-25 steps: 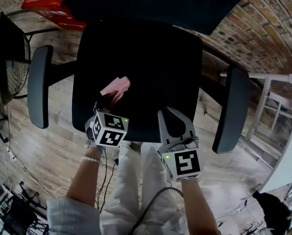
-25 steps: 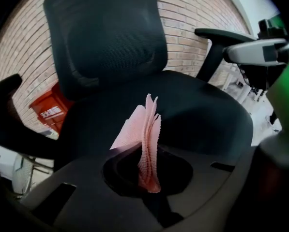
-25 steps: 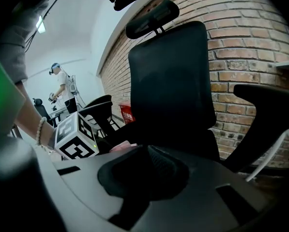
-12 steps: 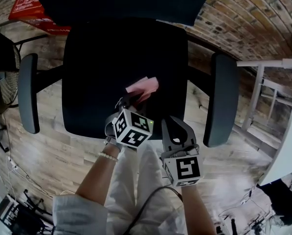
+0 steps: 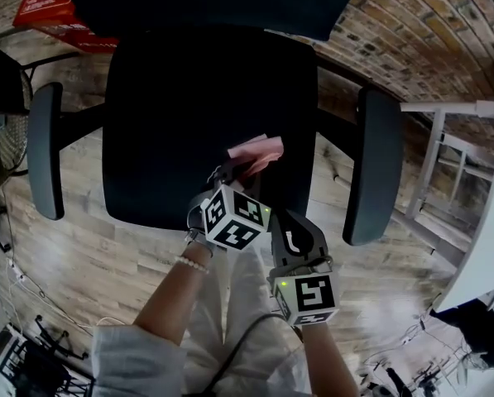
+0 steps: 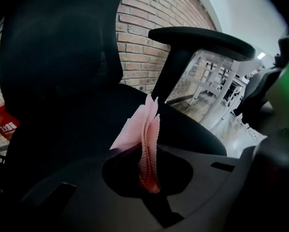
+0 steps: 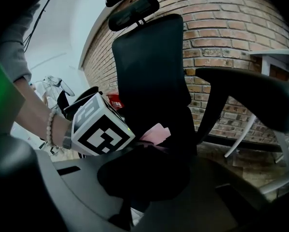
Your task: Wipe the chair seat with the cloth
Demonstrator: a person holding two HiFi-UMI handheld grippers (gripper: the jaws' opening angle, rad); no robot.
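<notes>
Pink cloth (image 5: pixel 257 150) juts lengthwise from the left claw (image 5: pixel 230 174) over the chair seat (image 5: pixel 172 106).

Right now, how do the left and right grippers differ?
The left gripper is shut on the pink cloth; the right gripper is shut on nothing. The left gripper reaches over the chair seat; the right gripper sits at its front edge. Both point toward the backrest.

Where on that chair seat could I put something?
The seat is bare at left and rear, from the left armrest to the backrest. Crowded: front right, where the left gripper holds the pink cloth beside the right gripper.
</notes>
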